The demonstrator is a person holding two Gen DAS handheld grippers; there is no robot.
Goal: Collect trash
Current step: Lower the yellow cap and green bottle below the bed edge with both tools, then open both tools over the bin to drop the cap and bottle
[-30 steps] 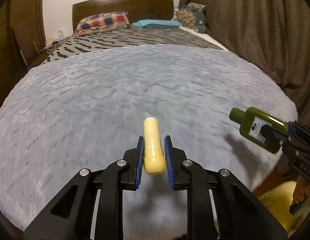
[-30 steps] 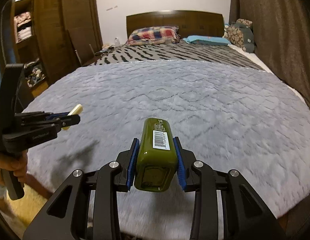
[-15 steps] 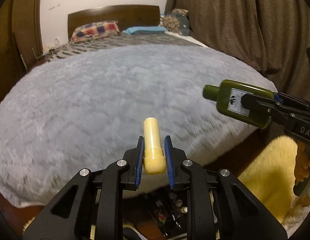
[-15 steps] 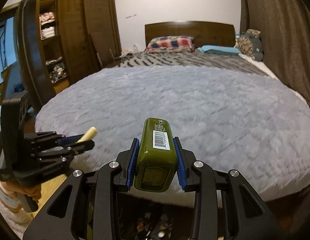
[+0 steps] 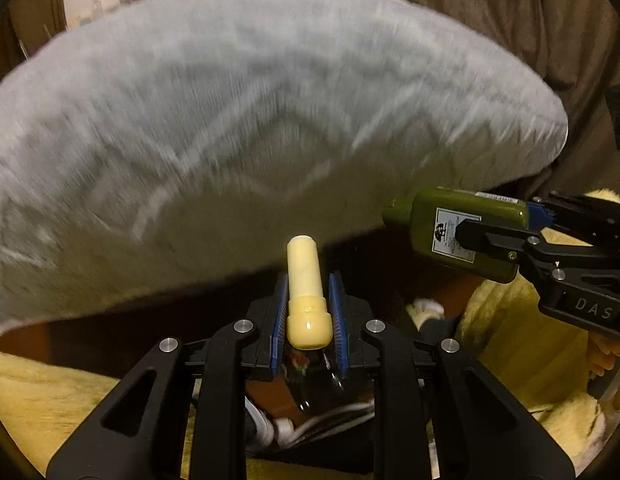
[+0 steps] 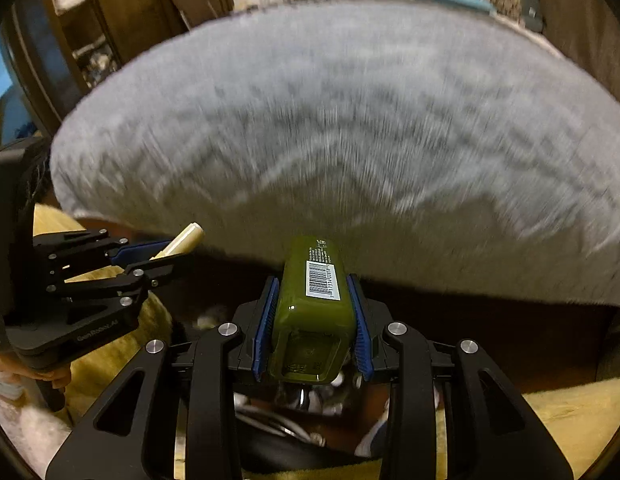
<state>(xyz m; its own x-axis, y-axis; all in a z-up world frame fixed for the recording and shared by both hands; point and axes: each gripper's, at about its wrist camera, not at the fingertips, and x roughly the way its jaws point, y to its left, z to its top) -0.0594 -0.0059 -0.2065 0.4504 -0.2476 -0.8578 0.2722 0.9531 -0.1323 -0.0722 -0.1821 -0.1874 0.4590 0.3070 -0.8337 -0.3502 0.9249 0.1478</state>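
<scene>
My left gripper is shut on a small pale yellow tube with a rounded cap, pointing forward; it also shows in the right wrist view, held at the left. My right gripper is shut on a dark green bottle with a barcode label; the same bottle shows in the left wrist view at the right. Both grippers hang off the foot edge of the bed, above a dark container holding mixed items, partly hidden by the fingers.
The grey fuzzy blanket on the bed fills the upper view, blurred by motion. A yellow rug lies on the floor on both sides. Brown curtains hang at the right. A wooden wardrobe stands at the left.
Both grippers have pulled back off the bed and tilted down, each keeping its hold. The bed edge has risen in view, and the floor and dark container show below.
</scene>
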